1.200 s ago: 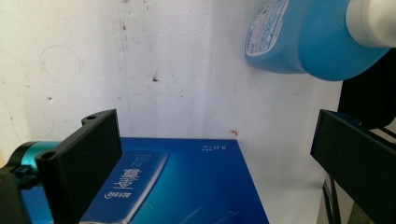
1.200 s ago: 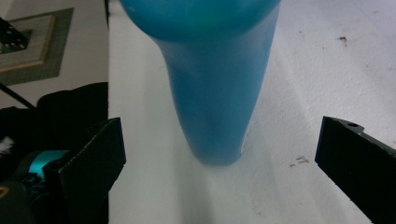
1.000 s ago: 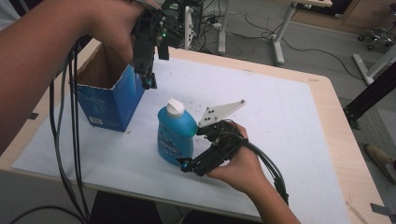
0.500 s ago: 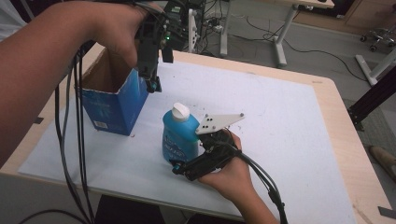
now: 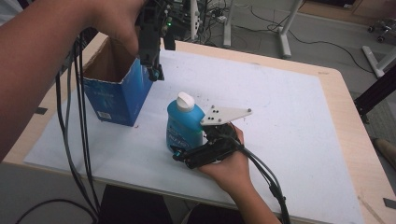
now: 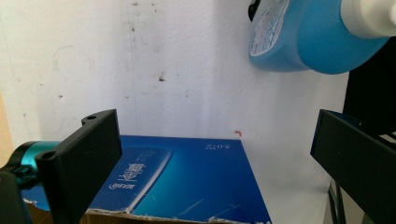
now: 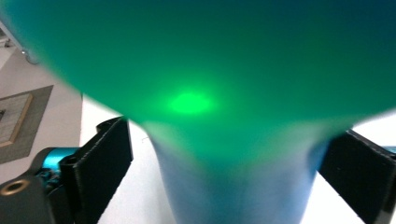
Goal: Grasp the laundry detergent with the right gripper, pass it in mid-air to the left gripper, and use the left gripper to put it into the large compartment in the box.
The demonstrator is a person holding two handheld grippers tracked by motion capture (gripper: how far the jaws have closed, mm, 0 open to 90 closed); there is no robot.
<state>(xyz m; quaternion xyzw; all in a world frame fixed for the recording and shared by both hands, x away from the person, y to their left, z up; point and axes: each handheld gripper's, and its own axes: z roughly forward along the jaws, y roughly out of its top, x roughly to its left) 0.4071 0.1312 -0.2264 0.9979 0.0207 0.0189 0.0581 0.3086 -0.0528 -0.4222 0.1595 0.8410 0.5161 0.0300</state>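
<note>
A blue bottle [image 5: 183,125] with a white cap stands slightly tilted on the white mat, near the middle. My right gripper [image 5: 182,157] is shut on the bottle's lower part from the near side. In the right gripper view the bottle [image 7: 210,93] sits blurred between the two black jaws. An open-topped blue cardboard box [image 5: 116,95] stands to the left. My left gripper [image 5: 155,73] hangs open just above the box's right edge, holding nothing. In the left gripper view it [image 6: 212,123] looks down on the box's side [image 6: 187,182] and the bottle [image 6: 303,37].
A white mat [image 5: 289,116] covers the wooden table [image 5: 348,121]. Black cables [image 5: 77,140] trail from the left gripper over the table's left front edge. Another cable [image 5: 266,172] runs back from the right hand. Desk legs [image 5: 285,28] stand on the floor behind.
The right gripper and the bottle have shifted a little to the right. The left gripper has stayed open above the box's edge.
</note>
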